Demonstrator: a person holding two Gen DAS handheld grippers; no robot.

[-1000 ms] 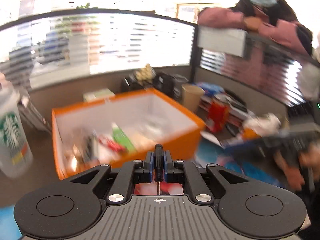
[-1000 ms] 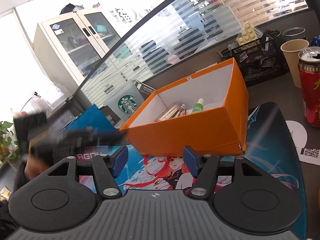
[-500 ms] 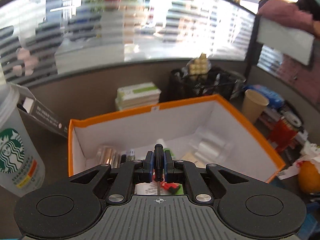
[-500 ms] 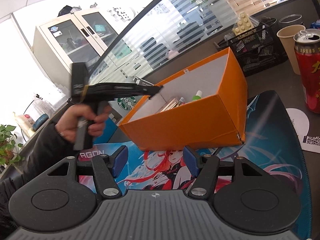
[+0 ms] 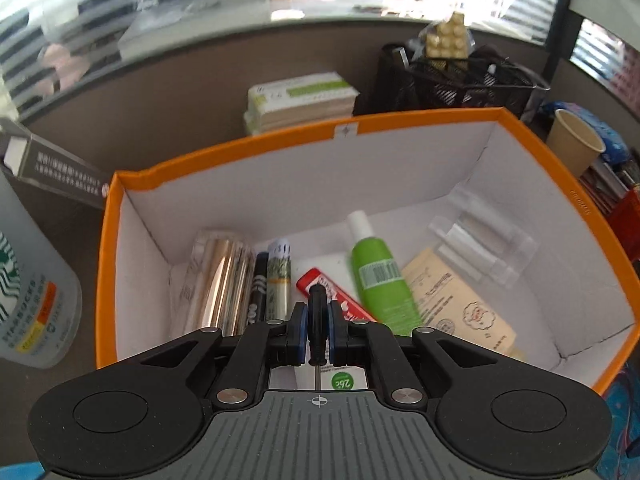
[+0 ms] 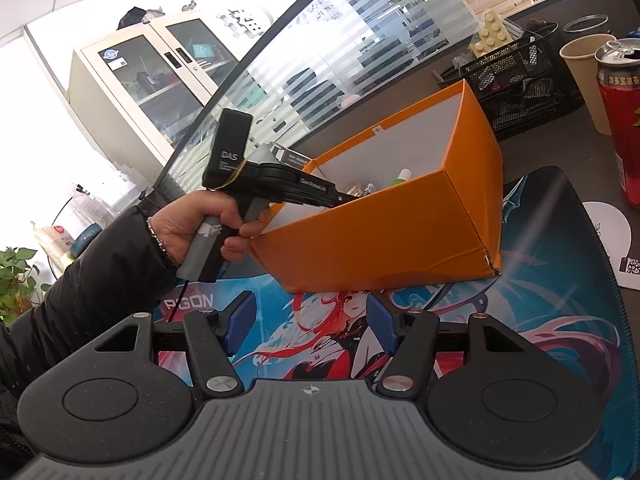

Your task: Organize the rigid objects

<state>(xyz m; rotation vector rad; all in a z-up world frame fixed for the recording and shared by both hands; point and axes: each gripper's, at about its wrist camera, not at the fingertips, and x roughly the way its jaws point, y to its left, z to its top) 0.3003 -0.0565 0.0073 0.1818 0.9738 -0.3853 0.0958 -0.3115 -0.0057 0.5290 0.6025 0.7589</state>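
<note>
Mat (image 6: 560, 320) under everything, printed with a cartoon figure. On it, the orange box (image 5: 592, 216), open top, white inside; seen from my right side it stands just beyond the right gripper.

Behind the box: black mesh basket (image 5: 460, 80) with a yellow brick sticking out, a stack of cartons (image 5: 300, 100), a paper cup (image 5: 576, 140) to the right. Frosted cup (image 5: 24, 288) with a green logo stands just left of the box. Red can (image 6: 620, 120) beside the paper cup, right wrist view.

In the box, left to right: shiny roll (image 5: 224, 280) against the left wall, black marker (image 5: 260, 288) touching it, pale tube (image 5: 280, 276), red tube (image 5: 340, 300), green bottle (image 5: 380, 276) lying with its white cap toward the far wall, tan paper (image 5: 460, 308) flat on the floor, clear plastic tray (image 5: 480, 240) in the far right corner.

My left gripper (image 5: 319, 332) is tilted down over the box's near edge, jaws closed tight on a small black screwdriver (image 5: 319, 320): handle pinched between the blue pads, thin shaft toward the camera. It hangs above the red tube, not touching it as far as I can tell.

My left hand (image 6: 200, 224), dark sleeve, grips that tool's handle at the box's near-left corner.

My right gripper (image 6: 310, 320) sits over the mat, jaws apart, nothing between them.
</note>
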